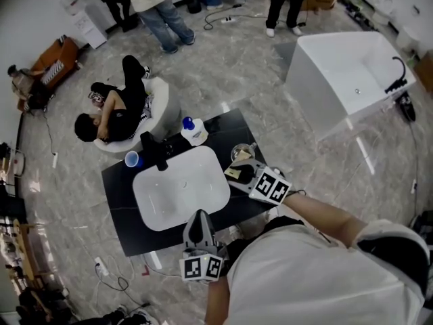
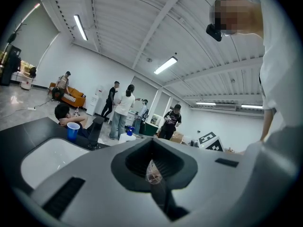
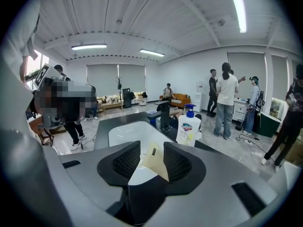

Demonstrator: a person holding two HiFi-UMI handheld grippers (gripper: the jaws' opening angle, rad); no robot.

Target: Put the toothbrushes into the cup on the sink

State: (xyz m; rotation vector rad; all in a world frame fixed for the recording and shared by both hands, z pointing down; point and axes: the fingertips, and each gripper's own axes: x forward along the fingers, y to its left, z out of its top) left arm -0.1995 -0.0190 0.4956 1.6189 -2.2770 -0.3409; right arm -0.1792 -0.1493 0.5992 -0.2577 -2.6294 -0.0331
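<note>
A pale yellow flat packet (image 3: 154, 161) stands between the jaws of my right gripper (image 3: 151, 163); the jaws are apart, with a gap on the packet's left side. In the head view this gripper (image 1: 241, 173) hovers over the counter's right end, the packet (image 1: 232, 172) at its tip, just below a glass cup (image 1: 241, 152). A blue cup (image 1: 132, 158) stands at the sink's far left corner. My left gripper (image 1: 199, 218) sits at the near edge of the white sink (image 1: 145, 181), its jaws (image 2: 152, 168) pressed together on a small clear crumpled piece (image 2: 152, 172).
A black faucet (image 1: 160, 156) and a white soap bottle (image 1: 193, 131) stand behind the basin on the black counter (image 1: 122, 208). A person sits in a white chair (image 1: 162, 100) just beyond; others stand farther off. A white bathtub (image 1: 352, 73) is at the right.
</note>
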